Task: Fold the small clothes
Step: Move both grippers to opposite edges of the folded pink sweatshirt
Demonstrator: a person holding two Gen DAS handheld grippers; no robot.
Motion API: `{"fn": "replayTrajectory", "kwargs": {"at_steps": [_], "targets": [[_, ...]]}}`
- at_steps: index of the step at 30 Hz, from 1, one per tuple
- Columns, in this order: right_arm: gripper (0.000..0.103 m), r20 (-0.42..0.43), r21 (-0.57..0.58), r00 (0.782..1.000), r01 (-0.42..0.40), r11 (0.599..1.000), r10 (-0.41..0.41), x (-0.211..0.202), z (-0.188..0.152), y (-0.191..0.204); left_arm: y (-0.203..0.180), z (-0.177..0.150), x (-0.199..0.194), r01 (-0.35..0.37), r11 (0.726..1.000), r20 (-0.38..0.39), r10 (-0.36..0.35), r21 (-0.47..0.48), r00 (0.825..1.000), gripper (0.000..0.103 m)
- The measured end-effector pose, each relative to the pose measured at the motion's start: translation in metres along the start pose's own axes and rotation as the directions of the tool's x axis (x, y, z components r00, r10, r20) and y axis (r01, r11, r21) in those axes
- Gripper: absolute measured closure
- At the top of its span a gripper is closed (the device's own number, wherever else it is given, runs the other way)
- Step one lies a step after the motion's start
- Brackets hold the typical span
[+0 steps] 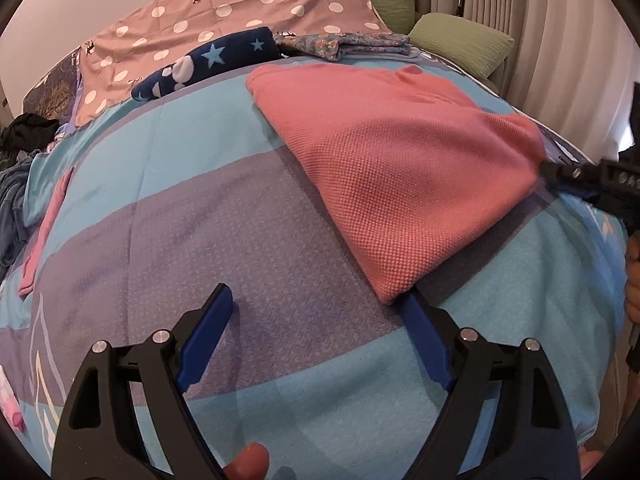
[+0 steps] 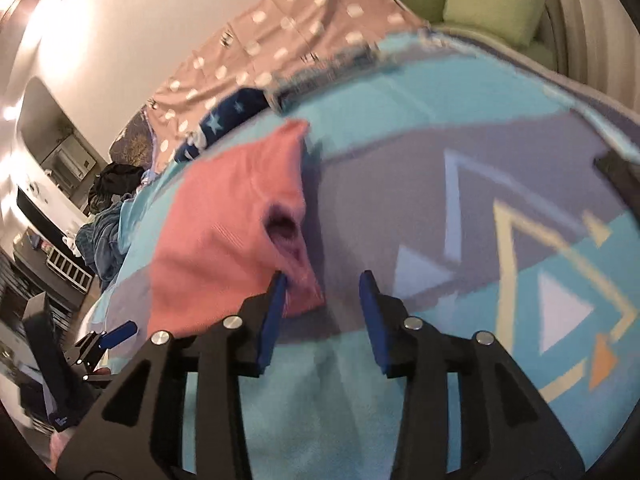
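A pink knitted garment (image 1: 400, 168) lies folded on the blue and purple bedspread (image 1: 200, 220). My left gripper (image 1: 320, 308) is open just in front of the garment's near corner, its right finger (image 1: 428, 344) touching that corner. My right gripper (image 2: 324, 292) is open at the garment's (image 2: 224, 232) other near corner, with its left finger (image 2: 274, 312) against the fabric; it also shows at the right edge of the left wrist view (image 1: 580, 176). The right wrist view is blurred.
Folded clothes lie at the back: a navy star-patterned piece (image 1: 208, 64) and a floral piece (image 1: 344, 44). A pink polka-dot sheet (image 1: 224, 12) and green pillows (image 1: 460, 40) lie beyond. Another pink item (image 1: 44, 232) and a clothes pile (image 1: 16, 176) are at the left.
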State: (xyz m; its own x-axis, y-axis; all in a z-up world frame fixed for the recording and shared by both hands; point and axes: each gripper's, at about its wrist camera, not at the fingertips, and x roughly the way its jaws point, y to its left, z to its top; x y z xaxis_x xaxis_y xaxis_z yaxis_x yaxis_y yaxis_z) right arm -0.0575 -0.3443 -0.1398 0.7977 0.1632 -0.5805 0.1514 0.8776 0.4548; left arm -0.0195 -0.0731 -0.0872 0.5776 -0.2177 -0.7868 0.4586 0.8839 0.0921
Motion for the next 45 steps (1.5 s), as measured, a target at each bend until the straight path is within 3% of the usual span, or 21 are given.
{"fn": "replayTrajectory", "kwargs": {"at_steps": [4, 9, 12, 14, 15, 16, 18, 20, 21, 22, 23, 24, 27, 29, 31, 32, 36, 40, 45], "targets": [[0.063, 0.022, -0.095, 0.999, -0.028, 0.995, 0.03, -0.001, 0.014, 0.019, 0.002, 0.001, -0.006, -0.004, 1.0, 0.007, 0.004, -0.008, 1.0, 0.014], [0.047, 0.003, -0.151, 0.999, -0.047, 0.987, 0.048, 0.021, 0.047, 0.03, 0.007, 0.005, -0.029, 0.117, 0.992, 0.036, -0.116, -0.046, 0.993, 0.014], [0.047, -0.02, -0.149, 0.999, -0.041, 0.988, 0.038, 0.039, 0.073, 0.032, 0.009, 0.016, -0.04, 0.134, 0.99, 0.066, -0.132, -0.034, 0.989, 0.014], [0.051, -0.021, -0.154, 0.999, -0.034, 0.988, 0.031, 0.047, 0.084, 0.035, 0.013, 0.028, -0.037, 0.117, 0.992, 0.082, -0.114, -0.04, 0.99, 0.014], [0.062, -0.022, -0.161, 0.999, -0.05, 0.986, 0.047, 0.048, 0.087, 0.038, 0.015, 0.034, -0.033, 0.103, 0.993, 0.087, -0.099, -0.054, 0.991, 0.014], [0.075, -0.038, -0.176, 0.995, -0.095, 0.98, 0.09, 0.054, 0.09, 0.044, 0.02, 0.043, -0.027, 0.099, 0.992, 0.101, -0.091, -0.077, 0.991, 0.014], [0.085, -0.106, -0.185, 0.976, -0.207, 0.961, 0.19, 0.069, 0.09, 0.052, 0.026, 0.055, -0.013, 0.112, 0.987, 0.104, -0.1, -0.112, 0.99, 0.014], [0.087, -0.149, -0.191, 0.97, -0.218, 0.957, 0.192, 0.084, 0.086, 0.054, 0.031, 0.063, 0.009, 0.104, 0.984, 0.072, -0.095, -0.142, 0.993, 0.014], [0.087, -0.166, -0.205, 0.975, -0.18, 0.962, 0.147, 0.094, 0.082, 0.054, 0.033, 0.064, 0.022, 0.088, 0.983, 0.044, -0.082, -0.16, 0.996, 0.014], [0.092, -0.176, -0.24, 0.984, -0.071, 0.968, 0.029, 0.112, 0.077, 0.049, 0.035, 0.062, 0.035, 0.082, 0.981, 0.014, -0.08, -0.177, 0.997, 0.014], [0.093, -0.184, -0.248, 0.983, -0.055, 0.967, 0.009, 0.123, 0.073, 0.044, 0.036, 0.059, 0.049, 0.083, 0.978, -0.023, -0.089, -0.192, 0.996, 0.013], [0.093, -0.169, -0.235, 0.985, -0.083, 0.968, 0.043, 0.125, 0.071, 0.04, 0.039, 0.056, 0.058, 0.083, 0.975, -0.041, -0.094, -0.205, 0.995, 0.005], [0.092, -0.162, -0.215, 0.985, -0.099, 0.972, 0.064, 0.117, 0.074, 0.039, 0.037, 0.054, 0.056, 0.072, 0.978, -0.018, -0.077, -0.194, 0.997, 0.003], [0.083, -0.151, -0.223, 0.986, -0.11, 0.969, 0.077, 0.105, 0.077, 0.041, 0.036, 0.054, 0.053, 0.064, 0.981, -0.018, -0.069, -0.182, 0.997, 0.003], [0.048, -0.114, -0.223, 0.987, -0.135, 0.966, 0.112, 0.086, 0.083, 0.036, 0.036, 0.055, 0.046, 0.079, 0.98, -0.009, -0.082, -0.183, 0.997, 0.003], [0.044, -0.096, -0.227, 0.989, -0.131, 0.965, 0.112, 0.079, 0.085, 0.033, 0.036, 0.056, 0.043, 0.09, 0.979, -0.001, -0.092, -0.183, 0.996, 0.003], [0.044, -0.102, -0.225, 0.994, -0.072, 0.972, 0.05, 0.075, 0.095, 0.011, 0.038, 0.067, 0.037, 0.156, 0.968, 0.032, -0.153, -0.196, 0.988, 0.003], [0.044, -0.219, -0.178, 0.969, -0.152, 0.972, 0.111, 0.093, 0.083, -0.003, 0.036, 0.071, 0.052, 0.226, 0.948, 0.003, -0.231, -0.224, 0.973, 0.003], [0.041, -0.226, -0.159, 0.96, -0.203, 0.966, 0.165, 0.102, 0.081, -0.007, 0.03, 0.071, 0.063, 0.229, 0.949, -0.013, -0.238, -0.215, 0.971, 0.003]]}}
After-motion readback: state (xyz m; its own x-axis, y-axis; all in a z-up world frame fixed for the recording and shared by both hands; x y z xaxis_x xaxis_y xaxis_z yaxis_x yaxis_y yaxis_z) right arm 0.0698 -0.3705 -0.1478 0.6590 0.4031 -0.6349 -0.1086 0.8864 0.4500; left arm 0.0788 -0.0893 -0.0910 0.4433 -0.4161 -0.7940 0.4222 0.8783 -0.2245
